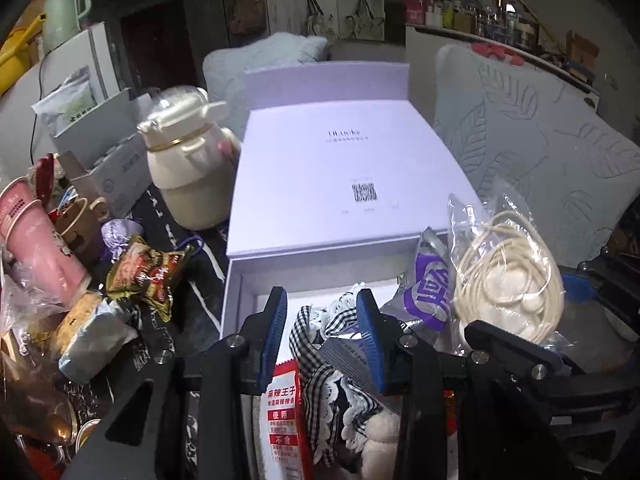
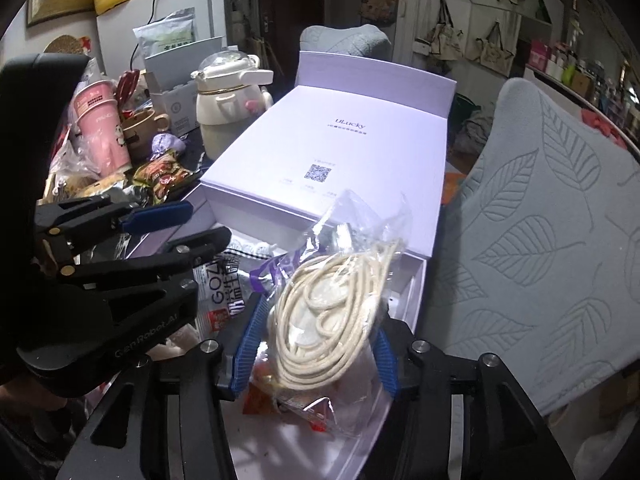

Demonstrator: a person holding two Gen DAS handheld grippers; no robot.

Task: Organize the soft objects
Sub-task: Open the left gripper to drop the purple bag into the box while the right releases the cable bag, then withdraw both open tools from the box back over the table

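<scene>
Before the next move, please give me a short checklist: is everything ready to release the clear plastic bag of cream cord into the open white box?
1. Right gripper holds the clear plastic bag of cream cord: ok.
2. Bag is above the open white box: ok.
3. Left gripper is closed on the black-and-white checked cloth: cannot tell; the cloth sits between the fingers.
4. Free space under the bag: not ok; red snack packets lie there.
5. Box lid is clear of the bag: ok.

Dim room: dark door (image 2: 290, 8), white fridge (image 2: 160, 16), cluttered shelf (image 1: 500, 28), possibly tote bags (image 2: 468, 40) on pale wall.
</scene>
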